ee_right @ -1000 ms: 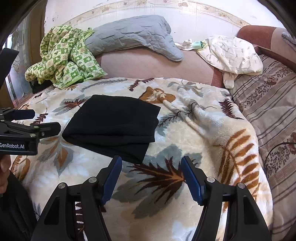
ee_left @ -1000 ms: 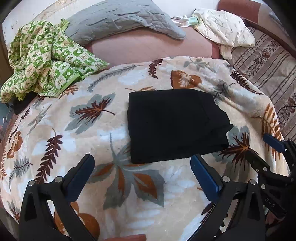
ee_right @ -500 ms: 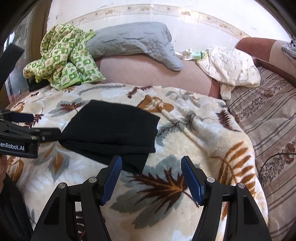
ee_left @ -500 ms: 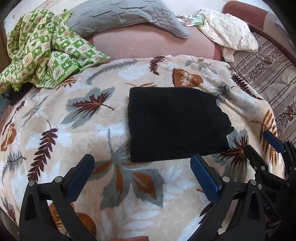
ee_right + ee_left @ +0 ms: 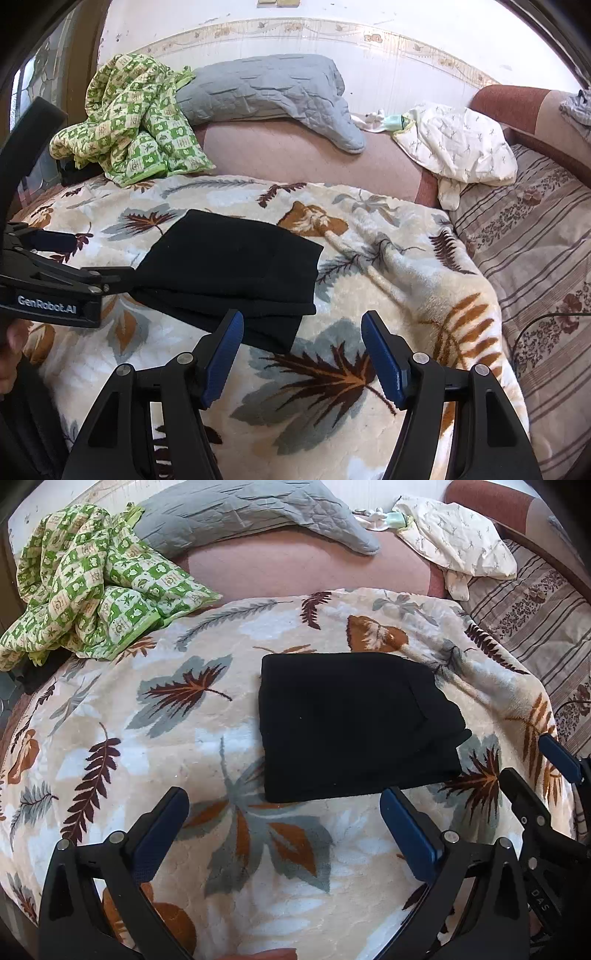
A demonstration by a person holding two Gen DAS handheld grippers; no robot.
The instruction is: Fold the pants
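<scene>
1. The black pants (image 5: 354, 723) lie folded into a compact, roughly square stack on the leaf-patterned blanket (image 5: 147, 738) that covers the bed, just right of centre in the left wrist view.
2. The left gripper (image 5: 284, 812) fills the bottom of that view with its fingers (image 5: 162, 827) spread wide and released, nothing between them.
3. The near edge of the pants sits just above the gap between those fingers, closer to the right-hand finger; neither finger touches the cloth.
4. In the right wrist view the pants (image 5: 236, 273) lie left of centre, and a lower layer sticks out at the near corner.
5. The right gripper (image 5: 301, 332) occupies the bottom centre there, its fingers (image 5: 384, 362) apart and holding nothing.
6. Its left-hand finger overlaps the near corner of the pants in the picture; whether it touches is unclear. The right-hand finger stands over bare blanket.
7. The left gripper (image 5: 55, 284) also shows at the left edge of that view, its tip in front of the left side of the pants.
8. A green checked cloth (image 5: 88, 587) is bunched at the upper left, a grey pillow (image 5: 251, 513) lies at the top, and a cream cloth (image 5: 458, 539) at the upper right.
</scene>
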